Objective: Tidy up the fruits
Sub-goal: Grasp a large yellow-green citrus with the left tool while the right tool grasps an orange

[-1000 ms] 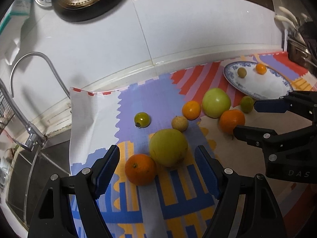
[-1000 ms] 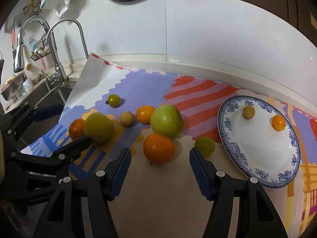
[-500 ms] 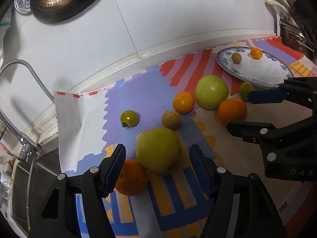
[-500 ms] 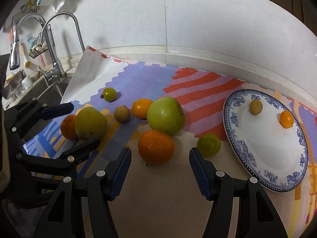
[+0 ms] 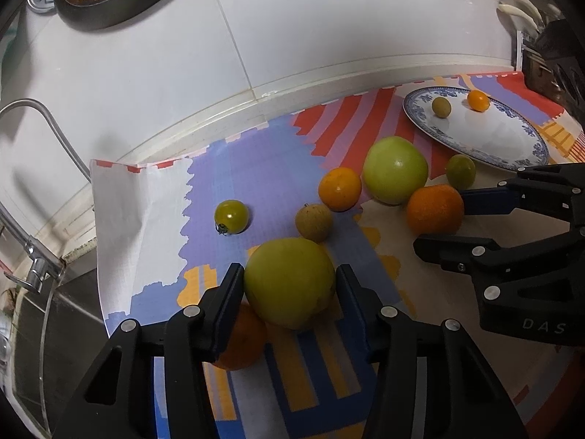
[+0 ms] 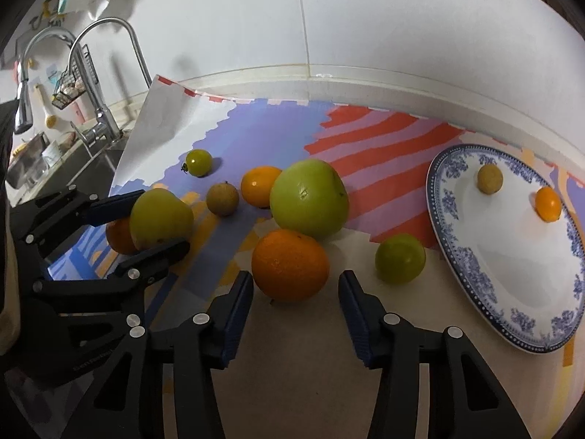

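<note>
My left gripper (image 5: 289,285) has its jaws closing on a yellow-green apple (image 5: 289,281); both pads touch the apple's sides, as the right wrist view also shows at this apple (image 6: 161,217). An orange (image 5: 241,340) lies half hidden behind its left finger. My right gripper (image 6: 294,285) is closing too. A big orange (image 6: 290,263) sits between its fingertips with a small gap on each side. Further back lie a large green apple (image 6: 309,199), a mandarin (image 6: 260,186), a brown round fruit (image 6: 222,199), a small green tomato (image 6: 198,162) and a green fruit (image 6: 399,258).
A blue-rimmed plate (image 6: 438,219) at the right holds a small brown fruit (image 6: 490,179) and a tiny orange one (image 6: 547,203). The fruits rest on a patterned cloth (image 5: 146,219). A tap (image 6: 106,117) and sink are at the left, a tiled wall behind.
Both grippers came forward and down, and their jaws narrowed. The left pads went from wide of the yellow-green apple to touching it. The right jaws drew in around the big orange.
</note>
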A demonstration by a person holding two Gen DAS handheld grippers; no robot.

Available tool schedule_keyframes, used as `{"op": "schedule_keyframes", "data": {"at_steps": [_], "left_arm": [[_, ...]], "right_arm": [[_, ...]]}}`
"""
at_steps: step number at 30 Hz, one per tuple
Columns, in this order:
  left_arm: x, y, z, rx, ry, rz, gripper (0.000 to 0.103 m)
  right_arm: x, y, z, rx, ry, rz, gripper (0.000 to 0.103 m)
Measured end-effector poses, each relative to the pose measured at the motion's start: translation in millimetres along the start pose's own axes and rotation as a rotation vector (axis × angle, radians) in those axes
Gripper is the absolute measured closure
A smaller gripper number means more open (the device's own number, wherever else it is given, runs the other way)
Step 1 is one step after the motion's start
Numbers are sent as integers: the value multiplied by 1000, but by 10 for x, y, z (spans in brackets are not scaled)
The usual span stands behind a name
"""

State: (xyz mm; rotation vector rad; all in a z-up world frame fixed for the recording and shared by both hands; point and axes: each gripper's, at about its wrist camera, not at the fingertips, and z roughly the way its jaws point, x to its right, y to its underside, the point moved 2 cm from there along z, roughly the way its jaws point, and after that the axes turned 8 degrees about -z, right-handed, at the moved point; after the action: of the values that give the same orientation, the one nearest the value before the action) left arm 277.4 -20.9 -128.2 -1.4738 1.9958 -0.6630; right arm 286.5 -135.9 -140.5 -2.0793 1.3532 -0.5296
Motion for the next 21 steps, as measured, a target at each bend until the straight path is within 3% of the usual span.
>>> {"op": "schedule_keyframes", "data": {"at_steps": [4,21], "left_arm": [[-23,-9,13,-1,15,-5,54],[-70,-93,-290,47,35,-71,54]], "right_arm": [[-18,-19,7,2,-16,-8,61],[-32,-40,-198,47,-6,-10,62]]}}
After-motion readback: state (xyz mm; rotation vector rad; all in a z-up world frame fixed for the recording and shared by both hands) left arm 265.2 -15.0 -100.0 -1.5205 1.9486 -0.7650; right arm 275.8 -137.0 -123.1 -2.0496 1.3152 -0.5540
